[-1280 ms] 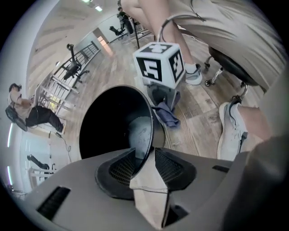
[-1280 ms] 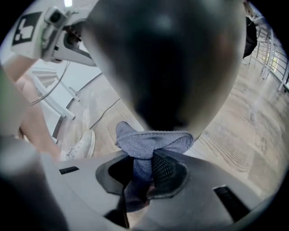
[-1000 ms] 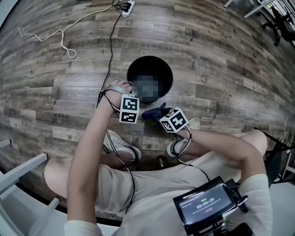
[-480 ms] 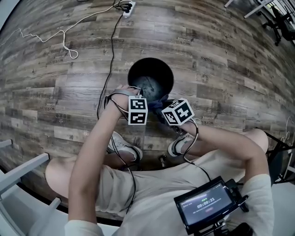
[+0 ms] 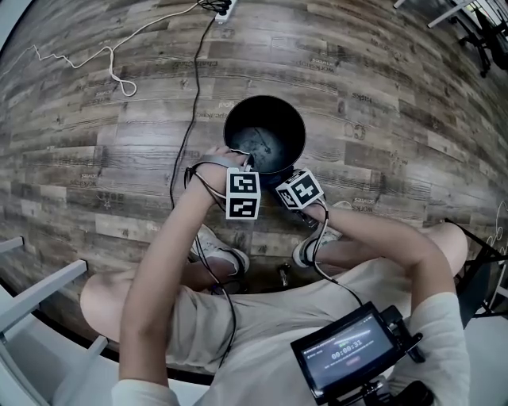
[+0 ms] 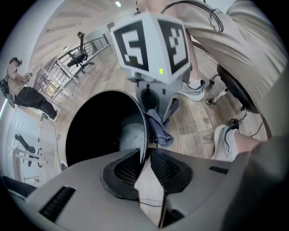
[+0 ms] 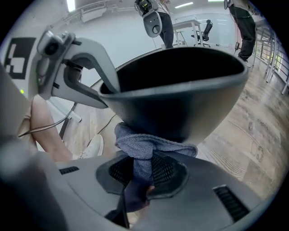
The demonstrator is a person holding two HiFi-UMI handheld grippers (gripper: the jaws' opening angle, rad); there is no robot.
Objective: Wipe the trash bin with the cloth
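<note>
The black trash bin [image 5: 264, 139] stands on the wood floor just ahead of my feet. My left gripper [image 5: 247, 167] reaches down over its near rim. In the left gripper view the jaws [image 6: 143, 152] have just been closing with one pad inside and one outside, and they pinch the thin rim [image 6: 143, 131]. My right gripper [image 7: 143, 159] is shut on a bunched blue cloth [image 7: 151, 145], which presses against the bin's outer wall [image 7: 180, 106] below the rim. The cloth [image 6: 158, 130] also shows past the left jaws, under the right gripper's marker cube [image 6: 151, 43].
A black cable [image 5: 190, 103] runs from a power strip [image 5: 222, 8] past the bin's left side, and a white cord [image 5: 111, 75] loops farther left. My shoes [image 5: 218, 255] [image 5: 313, 247] rest close behind the bin. A screen device [image 5: 349, 353] hangs at my chest.
Both grippers moved up the picture to the bin. The left went from beside the bin onto its near rim. The right carried the cloth off the floor against the bin's wall.
</note>
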